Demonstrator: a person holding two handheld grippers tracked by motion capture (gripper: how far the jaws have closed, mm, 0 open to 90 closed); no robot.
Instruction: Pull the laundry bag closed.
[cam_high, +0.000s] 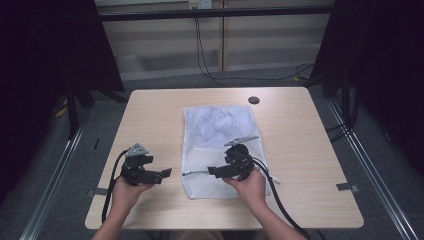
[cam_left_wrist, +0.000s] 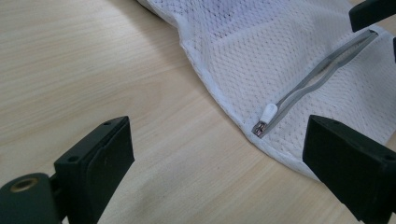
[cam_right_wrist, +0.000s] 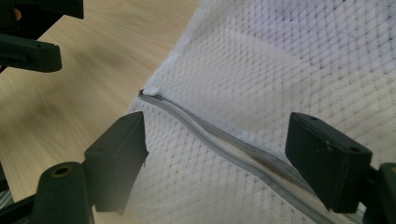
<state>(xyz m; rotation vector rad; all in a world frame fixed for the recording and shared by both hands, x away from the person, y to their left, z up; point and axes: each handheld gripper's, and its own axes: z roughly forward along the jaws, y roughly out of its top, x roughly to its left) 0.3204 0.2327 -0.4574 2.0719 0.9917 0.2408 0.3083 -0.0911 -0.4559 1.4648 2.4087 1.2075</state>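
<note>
A pale wood table (cam_high: 150, 115) stands on grey floor between dark curtains, with a white mesh bag (cam_high: 220, 150) lying flat at its middle and reaching toward the near edge. The left gripper (cam_high: 162, 174) hangs released over bare wood just left of the bag, jaws wide toward the zipper (cam_left_wrist: 308, 88). The right gripper (cam_high: 216, 171) is likewise spread, jaws either side of the zipper; wide bare tabletop lies left and right

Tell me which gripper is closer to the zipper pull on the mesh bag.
Left. The left gripper is open over bare table beside the bag, facing the zipper pull. The right gripper is open over the mesh bag, farther along the zipper.
</note>
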